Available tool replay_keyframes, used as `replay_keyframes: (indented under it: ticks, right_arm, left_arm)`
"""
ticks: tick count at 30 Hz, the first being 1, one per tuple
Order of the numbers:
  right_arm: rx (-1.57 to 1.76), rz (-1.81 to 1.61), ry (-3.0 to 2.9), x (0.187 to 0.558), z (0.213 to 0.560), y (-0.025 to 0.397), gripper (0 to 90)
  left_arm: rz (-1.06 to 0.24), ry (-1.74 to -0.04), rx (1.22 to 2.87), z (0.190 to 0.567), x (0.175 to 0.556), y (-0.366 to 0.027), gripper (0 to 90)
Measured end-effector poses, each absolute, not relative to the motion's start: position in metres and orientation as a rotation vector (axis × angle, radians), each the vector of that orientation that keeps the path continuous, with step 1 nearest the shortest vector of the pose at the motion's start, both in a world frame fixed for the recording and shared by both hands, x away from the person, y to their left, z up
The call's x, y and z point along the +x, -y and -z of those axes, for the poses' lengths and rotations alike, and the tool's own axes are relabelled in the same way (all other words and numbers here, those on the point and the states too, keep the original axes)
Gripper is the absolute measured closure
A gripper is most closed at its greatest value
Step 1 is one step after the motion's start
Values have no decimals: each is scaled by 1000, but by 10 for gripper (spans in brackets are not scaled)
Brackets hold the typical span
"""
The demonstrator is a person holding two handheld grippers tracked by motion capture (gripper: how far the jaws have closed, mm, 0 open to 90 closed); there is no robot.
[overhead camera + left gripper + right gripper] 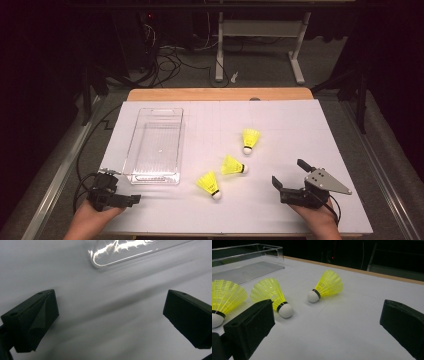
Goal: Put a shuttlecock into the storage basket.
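Note:
Three yellow shuttlecocks with white cork tips lie on the white table. The far one (250, 140) (325, 288), the middle one (233, 166) (272, 297) and the near one (209, 184) (224, 300) each rest on their side. An empty clear plastic tray (155, 147) (249, 262) sits to their left. My right gripper (288, 172) (328, 315) is open, low over the table, right of the shuttlecocks and facing them. My left gripper (122, 190) (111, 305) is open with nothing between its jaws, just short of the tray's near corner (120, 252).
The white table top (280, 120) has a wooden far edge (220, 94). Bare surface stretches between the shuttlecocks and my right gripper. Beyond the table are floor cables (165, 62) and a desk frame's legs (297, 55). Both hands are near the front edge.

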State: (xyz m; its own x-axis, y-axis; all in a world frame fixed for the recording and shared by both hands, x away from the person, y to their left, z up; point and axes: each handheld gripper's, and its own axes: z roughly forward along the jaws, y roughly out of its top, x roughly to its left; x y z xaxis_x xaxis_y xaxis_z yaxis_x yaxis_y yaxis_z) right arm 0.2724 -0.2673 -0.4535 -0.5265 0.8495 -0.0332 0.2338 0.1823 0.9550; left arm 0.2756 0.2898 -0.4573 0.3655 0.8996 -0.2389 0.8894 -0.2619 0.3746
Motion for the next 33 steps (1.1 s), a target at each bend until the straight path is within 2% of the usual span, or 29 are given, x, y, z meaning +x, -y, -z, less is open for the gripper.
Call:
replay_keyframes:
  ticks: [3, 14, 33]
  right_arm:
    - [1017, -1358, -1877, 273, 453, 267, 2]
    - [1022, -1357, -1876, 273, 454, 268, 2]
    - [1020, -1361, -1879, 272, 454, 268, 2]
  left_arm:
    - [8, -1566, 2181, 454, 276, -293, 11]
    - [-15, -1543, 2316, 440, 279, -284, 13]
    - [135, -1548, 2498, 433, 292, -264, 14]
